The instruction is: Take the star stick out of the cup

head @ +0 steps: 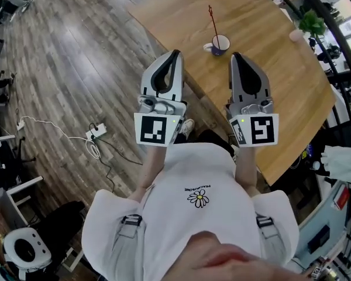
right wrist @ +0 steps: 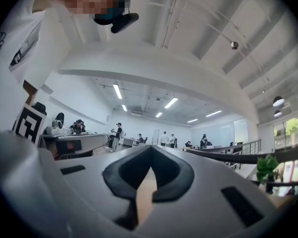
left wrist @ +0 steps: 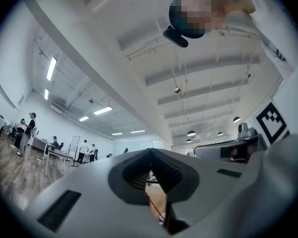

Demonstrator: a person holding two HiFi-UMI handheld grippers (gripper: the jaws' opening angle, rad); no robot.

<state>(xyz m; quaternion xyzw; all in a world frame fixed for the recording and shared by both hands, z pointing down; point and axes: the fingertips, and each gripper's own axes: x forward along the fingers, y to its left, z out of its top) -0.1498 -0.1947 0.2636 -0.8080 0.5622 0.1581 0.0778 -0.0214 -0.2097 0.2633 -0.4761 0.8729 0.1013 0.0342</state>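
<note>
A white and blue cup [head: 218, 44] stands on the wooden table [head: 263, 81], and a thin red star stick [head: 212, 21] rises from it, leaning to the far left. My left gripper [head: 175, 52] is held near the table's edge, left of and short of the cup, with its jaws shut and nothing between them. My right gripper [head: 234, 55] hovers over the table just right of the cup, also shut and empty. In the left gripper view the red stick [left wrist: 154, 207] shows through the gap below the shut tips of the left gripper [left wrist: 150, 150]. Only table wood [right wrist: 145, 197] shows below the right gripper [right wrist: 150, 148].
A small green plant [head: 312, 22] and a pink object [head: 295, 35] sit at the table's far right. A power strip [head: 96, 132] with a white cable lies on the wooden floor to the left. People stand in the background of the office.
</note>
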